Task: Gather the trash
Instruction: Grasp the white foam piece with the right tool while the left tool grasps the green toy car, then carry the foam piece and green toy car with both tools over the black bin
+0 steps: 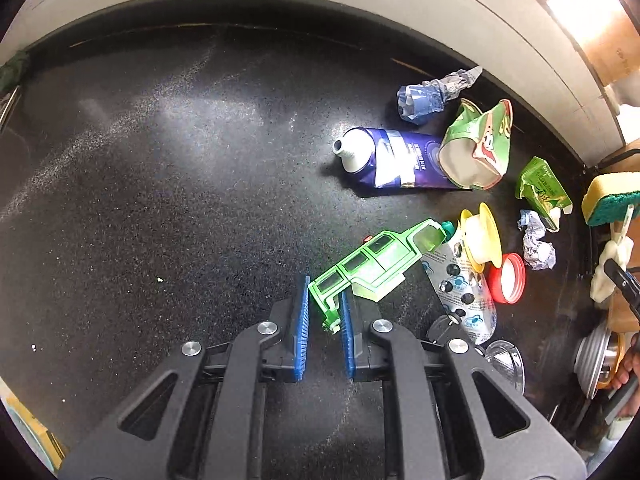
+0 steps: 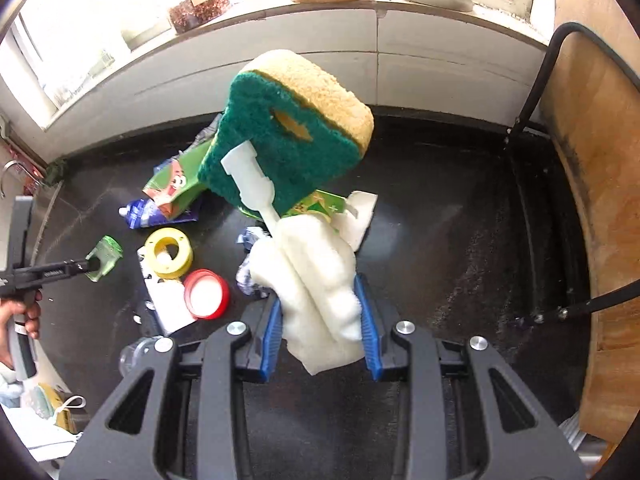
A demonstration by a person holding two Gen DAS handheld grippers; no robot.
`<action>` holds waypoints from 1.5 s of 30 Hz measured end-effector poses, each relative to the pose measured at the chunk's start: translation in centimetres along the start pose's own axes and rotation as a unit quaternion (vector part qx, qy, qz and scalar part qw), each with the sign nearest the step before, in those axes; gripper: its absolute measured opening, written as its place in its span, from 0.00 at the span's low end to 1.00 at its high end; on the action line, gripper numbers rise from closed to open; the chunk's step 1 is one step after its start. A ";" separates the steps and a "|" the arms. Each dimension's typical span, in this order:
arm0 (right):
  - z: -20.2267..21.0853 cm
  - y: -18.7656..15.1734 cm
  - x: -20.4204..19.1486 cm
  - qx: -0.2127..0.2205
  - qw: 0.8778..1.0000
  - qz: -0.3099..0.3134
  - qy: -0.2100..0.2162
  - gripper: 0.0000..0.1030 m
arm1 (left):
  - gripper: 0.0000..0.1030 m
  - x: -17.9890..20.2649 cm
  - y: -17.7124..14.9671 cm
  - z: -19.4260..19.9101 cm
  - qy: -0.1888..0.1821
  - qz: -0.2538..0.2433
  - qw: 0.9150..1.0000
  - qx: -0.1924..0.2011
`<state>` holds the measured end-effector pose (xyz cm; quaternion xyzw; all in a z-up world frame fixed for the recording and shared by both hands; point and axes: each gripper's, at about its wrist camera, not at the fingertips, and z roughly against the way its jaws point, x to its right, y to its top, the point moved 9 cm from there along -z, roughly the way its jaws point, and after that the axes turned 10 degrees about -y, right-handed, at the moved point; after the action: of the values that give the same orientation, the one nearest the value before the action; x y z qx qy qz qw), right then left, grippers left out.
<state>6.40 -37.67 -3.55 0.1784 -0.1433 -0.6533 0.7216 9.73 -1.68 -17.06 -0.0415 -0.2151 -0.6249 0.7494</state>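
My left gripper [image 1: 324,308] is shut on the end of a green plastic toy-car shell [image 1: 372,264], held just above the black counter [image 1: 160,200]. The shell also shows in the right wrist view [image 2: 105,256]. My right gripper [image 2: 320,304] is shut on the white foam-wrapped handle of a sponge brush [image 2: 296,136], whose green-and-yellow head points up and away. The trash lies on the counter: a purple tube [image 1: 396,158], a green cartoon wrapper [image 1: 478,144], a blue crumpled wrapper [image 1: 428,96], a green carton [image 1: 544,190], a yellow ring [image 1: 482,236], a red lid [image 1: 508,278], foil balls [image 1: 538,244] and a printed pouch [image 1: 464,296].
A white tiled wall [image 2: 400,52] with a window sill runs behind the counter. A wooden board [image 2: 592,160] and black metal rack [image 2: 532,92] stand at the right. A sink tap [image 2: 12,172] is at the far left. A clear glass [image 1: 506,360] sits near the pouch.
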 end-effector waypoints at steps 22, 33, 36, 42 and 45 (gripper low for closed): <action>-3.1 0.6 -7.3 -0.036 0.997 0.046 0.059 0.32 | 0.13 -3.6 -0.6 11.5 0.063 0.002 0.990 0.130; -8.1 -3.3 -9.2 -0.112 0.975 0.188 -0.036 0.32 | 0.13 -5.6 -1.6 12.1 0.063 0.035 0.988 0.137; -9.0 -5.2 -8.5 -0.138 0.966 0.213 -0.052 0.32 | 0.13 -5.7 -1.8 11.7 0.061 0.037 0.988 0.134; -9.6 -7.7 -6.3 -0.167 0.953 0.242 -0.076 0.33 | 0.13 -5.0 -1.5 10.5 0.053 0.031 0.990 0.124; -9.1 -7.8 -5.4 -0.163 0.956 0.232 -0.073 0.34 | 0.13 -4.2 -1.1 10.0 0.050 0.023 0.991 0.123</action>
<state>2.88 -32.33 -14.98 -0.0279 -0.1246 -0.4941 0.8600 5.41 5.23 -9.83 0.0769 -0.2514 -0.5777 0.7728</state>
